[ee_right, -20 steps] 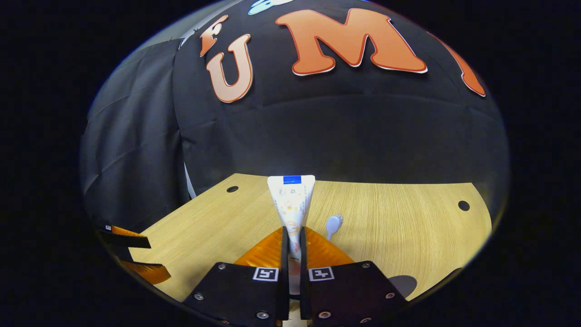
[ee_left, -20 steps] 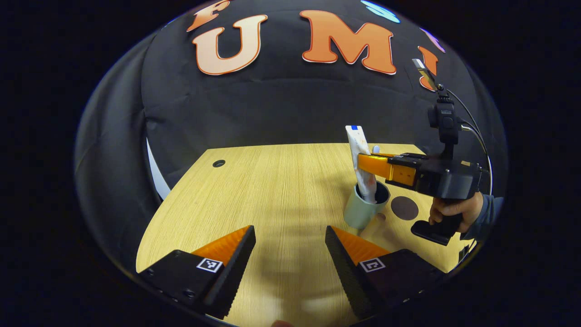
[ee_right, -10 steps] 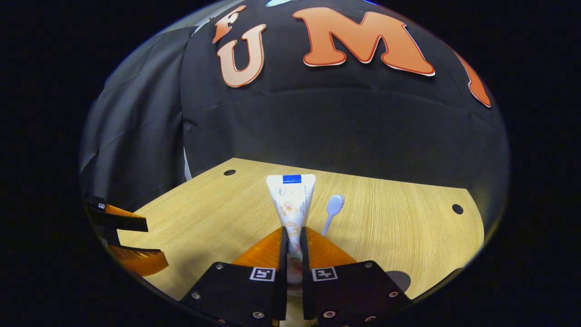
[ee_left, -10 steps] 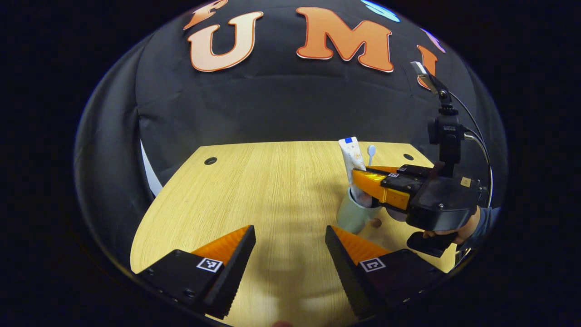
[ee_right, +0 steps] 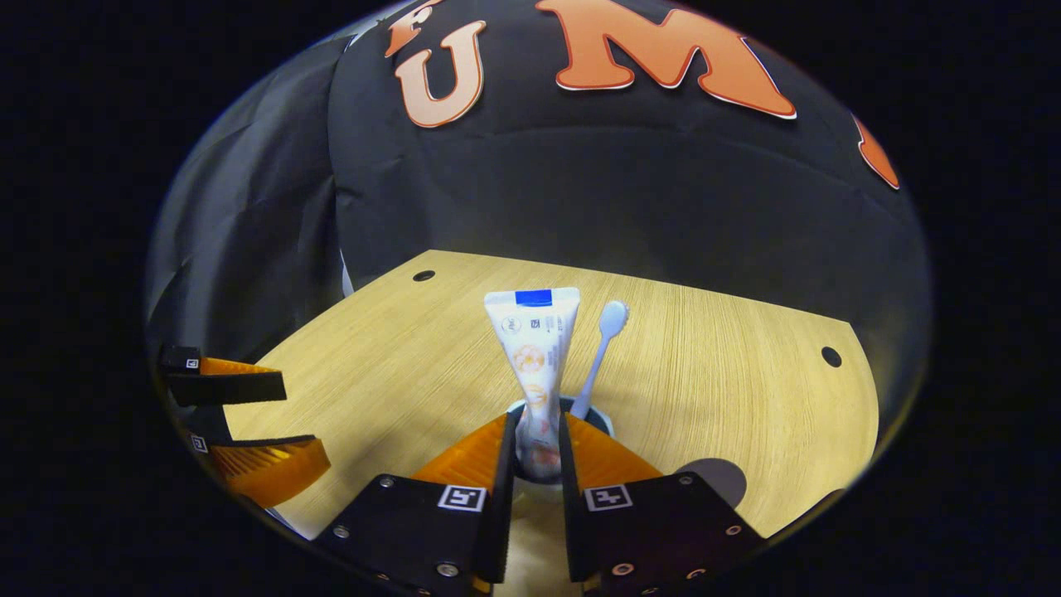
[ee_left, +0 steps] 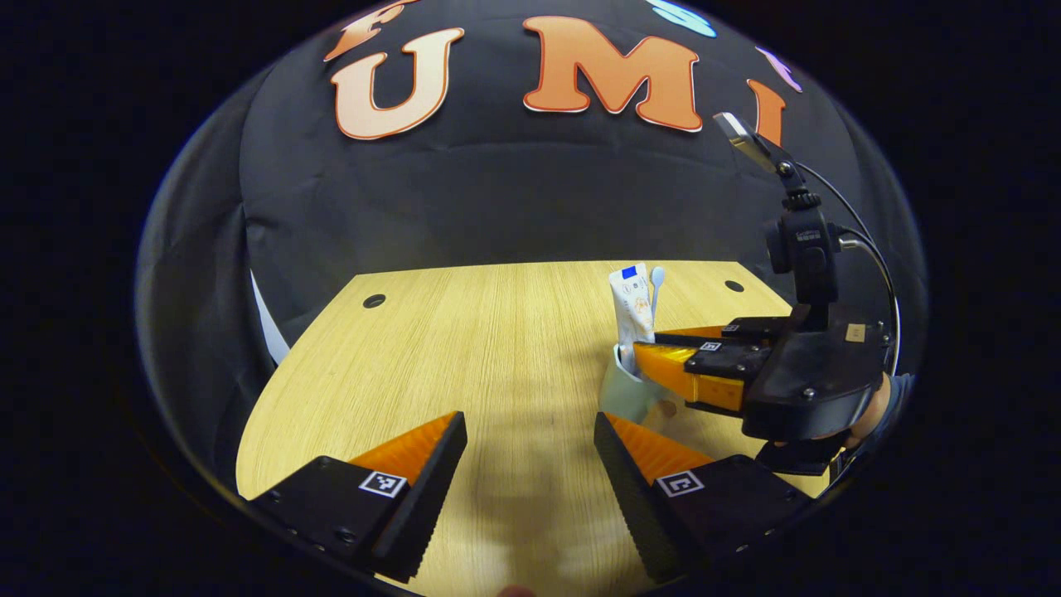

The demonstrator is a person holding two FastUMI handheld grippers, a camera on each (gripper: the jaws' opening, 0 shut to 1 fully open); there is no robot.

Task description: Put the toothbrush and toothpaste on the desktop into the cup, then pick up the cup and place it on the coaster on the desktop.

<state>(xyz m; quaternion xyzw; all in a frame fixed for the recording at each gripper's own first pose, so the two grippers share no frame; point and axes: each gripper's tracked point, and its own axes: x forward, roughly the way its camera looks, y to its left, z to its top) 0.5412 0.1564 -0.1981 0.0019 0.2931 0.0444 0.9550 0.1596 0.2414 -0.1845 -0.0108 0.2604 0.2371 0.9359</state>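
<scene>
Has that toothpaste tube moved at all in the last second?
Yes. In the left gripper view the toothpaste tube has sunk lower into the cup on the desktop, between the right gripper fingers.

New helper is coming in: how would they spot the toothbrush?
On the wooden desktop, find the pale cup near its front right. Two things stand in it: the toothbrush is the thin pale stick with a small oval head, beside the wide toothpaste.

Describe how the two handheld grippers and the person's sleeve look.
Both grippers have black blocky bodies with two wedge-shaped, ribbed fingers, each carrying a small square black-and-white marker. The left gripper shows small screws on its finger blocks. The right gripper has a pistol-style handle, a black camera on an upright post and a thin black cable looping behind it. The sleeve looks grey-blue.
</scene>
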